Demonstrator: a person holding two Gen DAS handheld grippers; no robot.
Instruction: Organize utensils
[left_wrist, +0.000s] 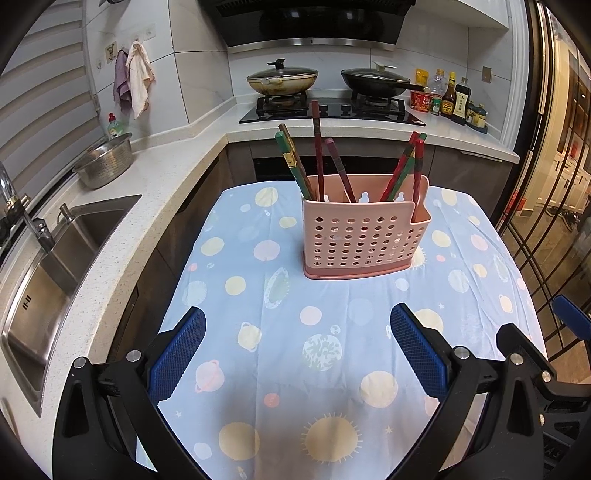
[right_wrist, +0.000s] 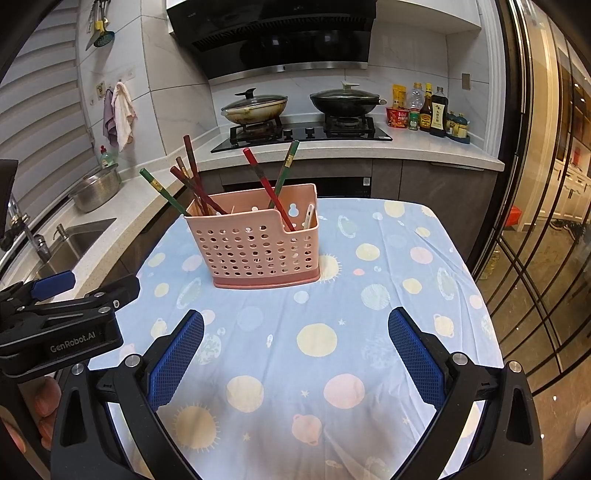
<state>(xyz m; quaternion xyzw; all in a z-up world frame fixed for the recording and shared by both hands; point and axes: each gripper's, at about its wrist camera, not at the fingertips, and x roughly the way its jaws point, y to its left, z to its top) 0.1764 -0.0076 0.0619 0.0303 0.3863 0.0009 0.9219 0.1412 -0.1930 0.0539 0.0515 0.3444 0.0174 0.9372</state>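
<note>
A: Desk (left_wrist: 332, 369) first: it is covered by a blue cloth printed with planets and suns, and no loose utensil is seen lying on it in either view.

B: Then little seems to be left?

A: That is judged likely. Only the pink holder (left_wrist: 364, 236) is set on the cloth, toward the far end of the desk, upright on its darker base. It is perforated and divided, with a lower-walled section at its right end.

B: And the utensils themselves?

A: The chopsticks (right_wrist: 192, 181) are all stood inside the holder, leaning at various angles. Red, dark red and green ones are mixed: a cluster is seen in the left part, and a red and a green one are seen crossed at the right. A pale utensil (right_wrist: 308, 216) is also seen in the low right section; what it is cannot be told.

B: So sorting by colour or pairing may remain?

A: Possibly, though whether that is required cannot be told from the task.

B: The grippers?

A: The left gripper (left_wrist: 297, 354) is held back over the near part of the cloth, fingers (left_wrist: 177, 354) spread wide, nothing gripped. The right gripper (right_wrist: 295, 354) is held likewise, well apart from the holder, fingers (right_wrist: 415, 354) parted wide and empty.
</note>
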